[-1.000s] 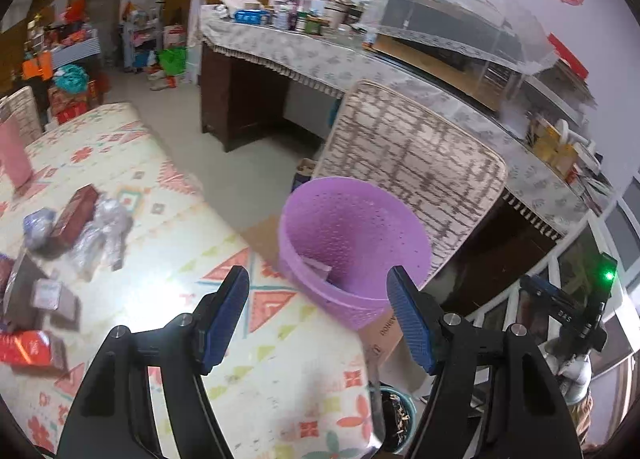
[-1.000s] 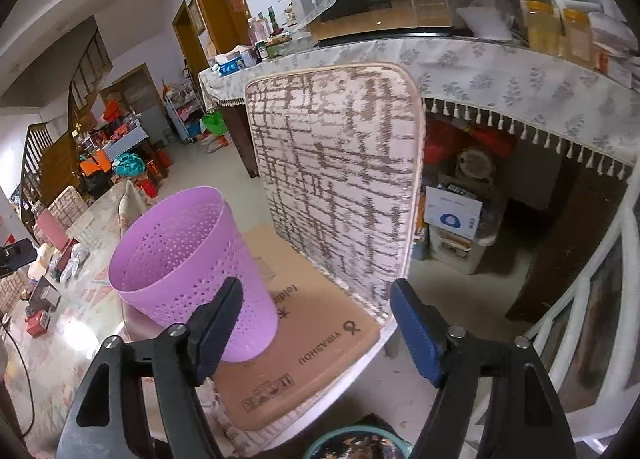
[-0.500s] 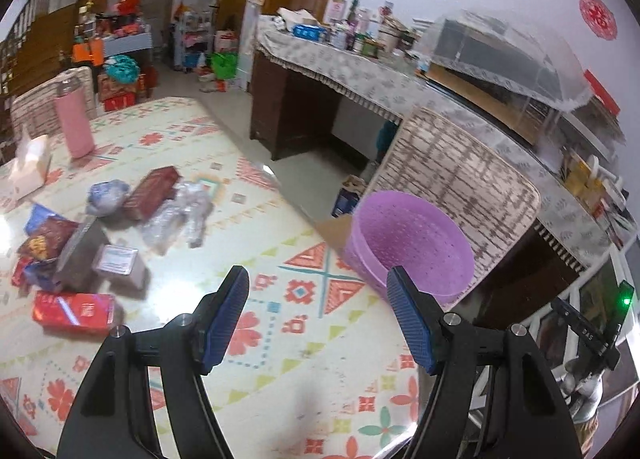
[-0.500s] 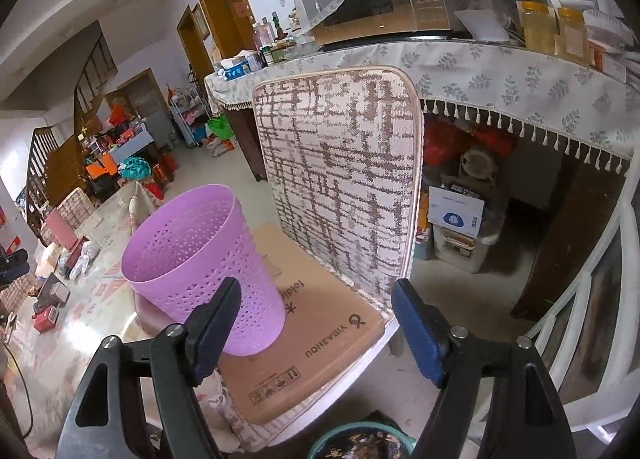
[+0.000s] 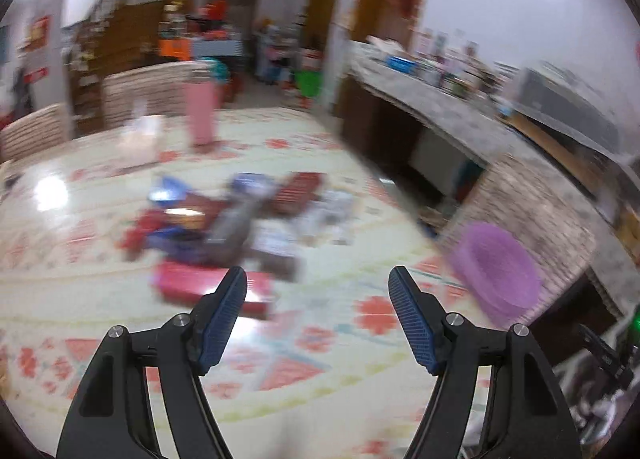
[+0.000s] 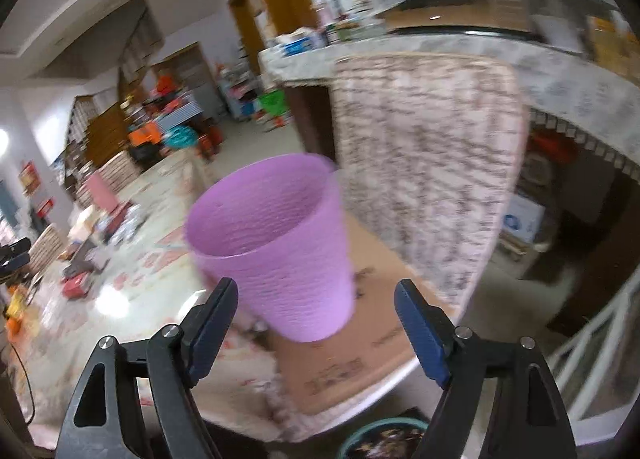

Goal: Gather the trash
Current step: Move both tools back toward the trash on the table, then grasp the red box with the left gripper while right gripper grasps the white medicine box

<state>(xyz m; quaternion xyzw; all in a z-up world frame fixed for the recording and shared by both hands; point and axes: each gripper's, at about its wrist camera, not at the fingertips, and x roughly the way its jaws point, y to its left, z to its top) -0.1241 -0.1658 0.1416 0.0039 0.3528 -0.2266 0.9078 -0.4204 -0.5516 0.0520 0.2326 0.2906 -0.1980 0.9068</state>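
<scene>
Both grippers' fingers stood wide and held nothing: the left gripper (image 5: pixel 318 295) faced blurred trash (image 5: pixel 224 227) on the bench (image 5: pixel 320 379), the right gripper (image 6: pixel 316 305) a purple bin (image 6: pixel 276 243).

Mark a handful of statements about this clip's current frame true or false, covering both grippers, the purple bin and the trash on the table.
1. The left gripper is open and holds nothing. True.
2. The right gripper is clamped on the purple bin. False: its jaws stand apart and the bin sits beyond them, ungripped.
3. The purple bin stands on a flattened cardboard sheet on a chair. True.
4. The pile of wrappers and boxes lies on the patterned table. True.
5. The red packet is already between the left gripper's fingers. False: it lies on the table, ahead of the left fingertip.
</scene>
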